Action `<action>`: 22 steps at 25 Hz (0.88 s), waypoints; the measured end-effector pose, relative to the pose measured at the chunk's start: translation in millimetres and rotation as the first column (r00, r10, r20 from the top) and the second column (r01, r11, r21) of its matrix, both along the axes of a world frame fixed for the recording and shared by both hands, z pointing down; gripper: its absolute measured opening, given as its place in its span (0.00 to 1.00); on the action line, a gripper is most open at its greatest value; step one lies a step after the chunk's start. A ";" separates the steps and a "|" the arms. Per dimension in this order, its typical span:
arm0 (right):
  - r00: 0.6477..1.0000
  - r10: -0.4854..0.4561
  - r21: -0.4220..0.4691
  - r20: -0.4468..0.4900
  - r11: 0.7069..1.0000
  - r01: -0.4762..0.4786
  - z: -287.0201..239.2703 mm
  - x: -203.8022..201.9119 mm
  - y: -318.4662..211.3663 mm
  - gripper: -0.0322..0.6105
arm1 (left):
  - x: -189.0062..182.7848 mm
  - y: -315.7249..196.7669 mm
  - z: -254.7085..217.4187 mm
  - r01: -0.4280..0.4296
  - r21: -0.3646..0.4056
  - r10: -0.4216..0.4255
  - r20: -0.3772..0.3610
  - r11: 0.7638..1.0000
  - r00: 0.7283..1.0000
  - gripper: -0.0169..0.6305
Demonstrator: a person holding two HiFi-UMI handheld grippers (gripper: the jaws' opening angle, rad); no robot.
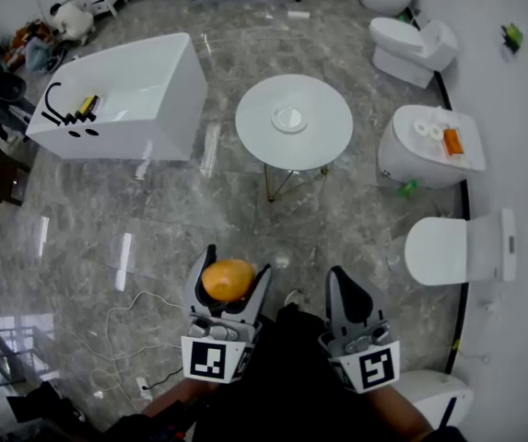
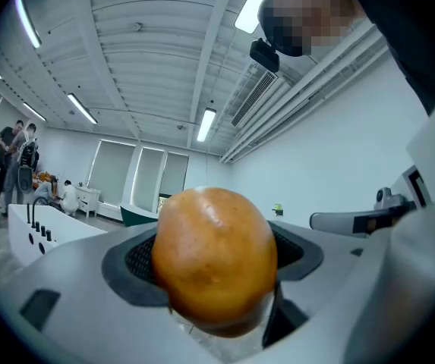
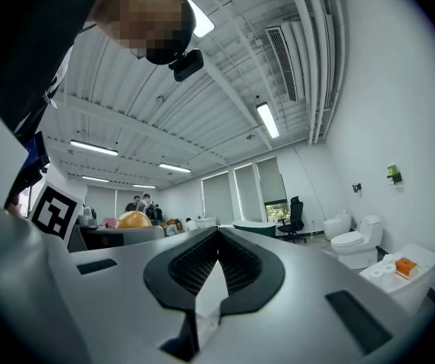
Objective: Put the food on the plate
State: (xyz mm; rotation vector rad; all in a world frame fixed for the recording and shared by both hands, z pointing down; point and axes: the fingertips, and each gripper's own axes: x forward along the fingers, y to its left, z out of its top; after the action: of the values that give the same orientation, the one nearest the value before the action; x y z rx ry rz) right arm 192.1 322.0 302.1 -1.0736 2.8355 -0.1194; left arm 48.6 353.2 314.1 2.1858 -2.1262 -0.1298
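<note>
Your left gripper [image 1: 236, 265] is clenched around the one piece of food here: a round, glossy orange-brown fruit [image 1: 228, 280]. The left gripper view shows it wedged between the dark ribbed pads, bulging above both jaws. Your right gripper [image 1: 339, 279] is pressed closed, its pads meeting at the tip with nothing between them.

The single small round white plate [image 1: 289, 118] lies well ahead of both grippers, between their lines of reach. It sits at the middle of the one round white table with thin gold legs [image 1: 328, 141]. The fruit is in your left jaws, well apart from that plate.

Ahead and off to the left of your left gripper stands one white rectangular bathtub [image 1: 153, 72]. On its end ledge is a black curved tap [image 1: 53, 104] with a small yellow object [image 1: 87, 107] just beside it.

To the right of your right gripper, five white ceramic toilets line the wall, the nearest partly behind that gripper. The closed top of the middle toilet [image 1: 411, 159] carries two white paper rolls [image 1: 428, 129] and one small orange item [image 1: 453, 142] next to them.
</note>
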 end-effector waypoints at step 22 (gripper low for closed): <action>0.996 0.039 -0.026 -0.075 0.999 -0.041 23.7 31.1 -59.0 0.06 | 13.5 -72.2 17.6 0.012 -0.009 -0.013 -0.046 1.000 0.999 0.60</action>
State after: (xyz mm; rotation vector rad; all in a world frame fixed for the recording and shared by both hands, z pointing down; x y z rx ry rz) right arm 223.1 262.9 325.8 -1.1639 2.8841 -0.1175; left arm 62.1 281.0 331.8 2.1432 -2.1124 -0.1691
